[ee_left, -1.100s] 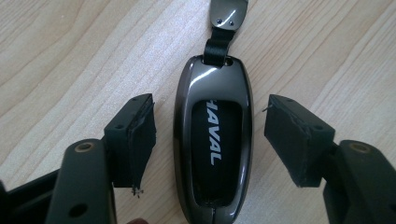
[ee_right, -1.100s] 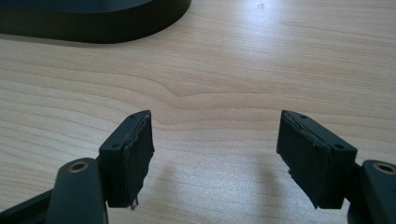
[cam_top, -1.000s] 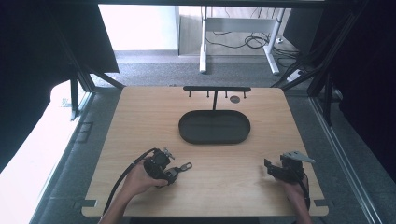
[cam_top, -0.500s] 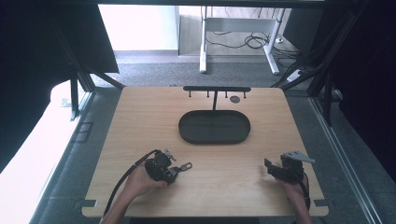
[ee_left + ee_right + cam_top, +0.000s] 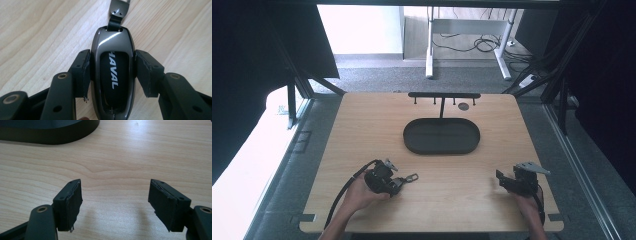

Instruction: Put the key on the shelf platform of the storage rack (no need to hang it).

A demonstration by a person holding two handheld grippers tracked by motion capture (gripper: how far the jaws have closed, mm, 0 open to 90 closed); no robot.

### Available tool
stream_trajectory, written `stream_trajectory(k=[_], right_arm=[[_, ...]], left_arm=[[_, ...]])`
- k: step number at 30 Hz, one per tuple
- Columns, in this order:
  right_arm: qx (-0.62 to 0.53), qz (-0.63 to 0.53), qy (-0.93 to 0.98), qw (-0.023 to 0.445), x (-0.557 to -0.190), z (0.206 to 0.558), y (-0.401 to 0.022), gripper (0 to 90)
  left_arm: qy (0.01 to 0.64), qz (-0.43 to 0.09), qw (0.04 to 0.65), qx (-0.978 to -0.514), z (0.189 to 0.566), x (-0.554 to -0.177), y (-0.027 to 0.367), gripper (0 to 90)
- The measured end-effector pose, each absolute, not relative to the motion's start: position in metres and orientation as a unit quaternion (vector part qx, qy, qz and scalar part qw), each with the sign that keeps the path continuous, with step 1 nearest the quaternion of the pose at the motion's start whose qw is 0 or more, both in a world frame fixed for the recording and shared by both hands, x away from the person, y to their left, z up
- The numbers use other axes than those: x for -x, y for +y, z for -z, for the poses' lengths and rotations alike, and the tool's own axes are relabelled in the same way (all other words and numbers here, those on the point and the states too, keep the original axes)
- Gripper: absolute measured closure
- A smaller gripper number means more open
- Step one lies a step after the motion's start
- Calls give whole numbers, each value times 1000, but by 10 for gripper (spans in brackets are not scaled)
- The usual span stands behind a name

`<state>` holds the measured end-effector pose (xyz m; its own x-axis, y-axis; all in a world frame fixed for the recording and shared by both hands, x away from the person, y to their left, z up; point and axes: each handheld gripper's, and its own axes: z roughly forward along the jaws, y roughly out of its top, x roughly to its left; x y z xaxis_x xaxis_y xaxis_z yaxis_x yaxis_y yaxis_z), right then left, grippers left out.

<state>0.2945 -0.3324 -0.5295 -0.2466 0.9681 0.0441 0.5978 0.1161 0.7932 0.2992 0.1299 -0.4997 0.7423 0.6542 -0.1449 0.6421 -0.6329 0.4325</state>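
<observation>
A dark grey car key fob marked HAVAL lies between my left gripper's pads, which press on both its sides. A strap and metal clasp stick out past the jaws over the wood. In the high view the left gripper is at the table's front left, with the clasp pointing right. At the front right, my right gripper stands open with nothing between its pads, facing the tray.
A black oval tray sits mid-table. Behind it stands a black rack with small hooks, and a small dark disc lies near it. Bare wood lies between the grippers.
The left hand and its gripper have shifted slightly toward the table's front with the key fob. The right gripper has stayed in place.
</observation>
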Motion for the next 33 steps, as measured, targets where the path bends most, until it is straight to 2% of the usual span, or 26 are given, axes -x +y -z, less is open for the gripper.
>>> stream_trajectory(k=[7,20,33], right_arm=[[-550,-364,707,256,-294,529,-329,276],[-549,-367,706,256,-294,529,-330,274],[-550,-367,706,254,-294,530,-331,273]], left_arm=[[358,-5,283,-890,487,-300,139,495],[354,6,327,-876,470,-306,149,495],[352,-1,337,-873,457,-319,144,495]])
